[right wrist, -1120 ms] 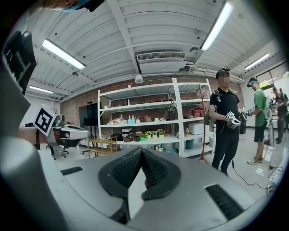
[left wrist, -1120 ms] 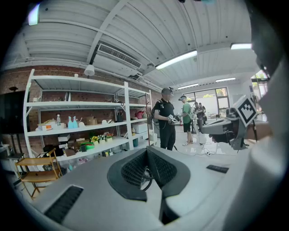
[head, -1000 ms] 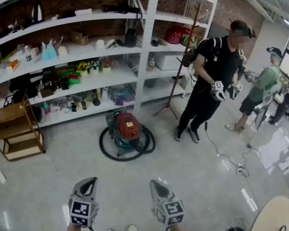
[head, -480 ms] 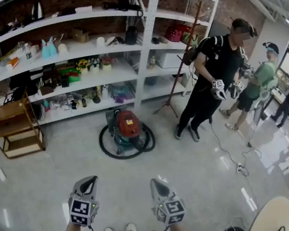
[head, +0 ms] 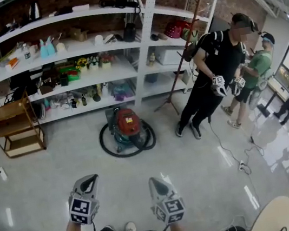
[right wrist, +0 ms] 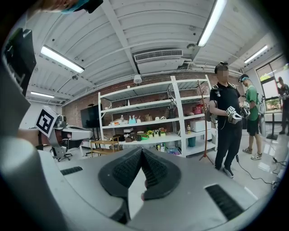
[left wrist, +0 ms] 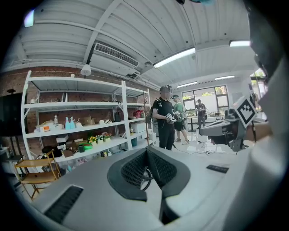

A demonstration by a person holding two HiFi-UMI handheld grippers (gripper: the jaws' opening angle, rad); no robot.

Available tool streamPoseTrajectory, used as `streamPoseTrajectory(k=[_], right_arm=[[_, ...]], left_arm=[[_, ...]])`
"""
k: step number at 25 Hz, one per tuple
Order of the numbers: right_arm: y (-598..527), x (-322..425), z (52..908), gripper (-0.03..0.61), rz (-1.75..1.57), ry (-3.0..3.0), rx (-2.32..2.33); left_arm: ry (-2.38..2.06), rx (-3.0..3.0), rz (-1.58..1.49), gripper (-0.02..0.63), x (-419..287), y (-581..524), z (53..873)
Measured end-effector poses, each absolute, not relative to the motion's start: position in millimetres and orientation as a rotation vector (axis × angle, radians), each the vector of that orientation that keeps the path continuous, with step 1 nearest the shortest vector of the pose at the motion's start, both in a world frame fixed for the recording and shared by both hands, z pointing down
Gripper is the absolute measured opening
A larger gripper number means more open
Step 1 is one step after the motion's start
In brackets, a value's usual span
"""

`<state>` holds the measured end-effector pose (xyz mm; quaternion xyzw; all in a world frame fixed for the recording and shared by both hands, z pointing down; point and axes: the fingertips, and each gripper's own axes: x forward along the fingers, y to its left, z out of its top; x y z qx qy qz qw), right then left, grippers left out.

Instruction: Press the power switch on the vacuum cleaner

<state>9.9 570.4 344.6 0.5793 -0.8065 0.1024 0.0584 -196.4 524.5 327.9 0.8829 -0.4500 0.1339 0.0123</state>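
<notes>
Floor: pale and glossy, with light strips mirrored in it; it fills most of my head view.
Shelves: a tall white rack against a brick wall, its boards crowded with small goods, bottles and boxes.
Person in black: stands right of the rack, with a claw in each hand.
Person in green: just behind the one in black, partly hidden.
Wooden stand: at the left end of the rack, on the floor.
Vacuum cleaner: squat drum on the floor just in front of the rack's lowest board, well apart from me and ahead of both my claws. The top is red and the body below it dark teal.
Hose: black, lying in a ring around the drum's base.
Writing: a pale label sits on the red top, too small for me to read. I cannot make out the switch.
Left claw: held low in front of me over the floor, jaws together at the tips, holding nothing. Its cube carries a black-and-white square marker.
Right claw: just beside the left one, jaws likewise closed tip to tip on nothing, with the same kind of marker.
</notes>
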Motion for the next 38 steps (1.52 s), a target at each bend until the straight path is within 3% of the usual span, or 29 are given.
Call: streamPoseTrajectory(k=[17,38], right_arm=[[532,32,347,0.002,0.312,-2.483,1.736],[369,26,340,0.002,0.345,-2.430,1.785]], left_arm=[[-1.413,2.757,0.408,0.008,-166,488,324],[-1.351,2.775,0.422,0.009,-172,307,319]])
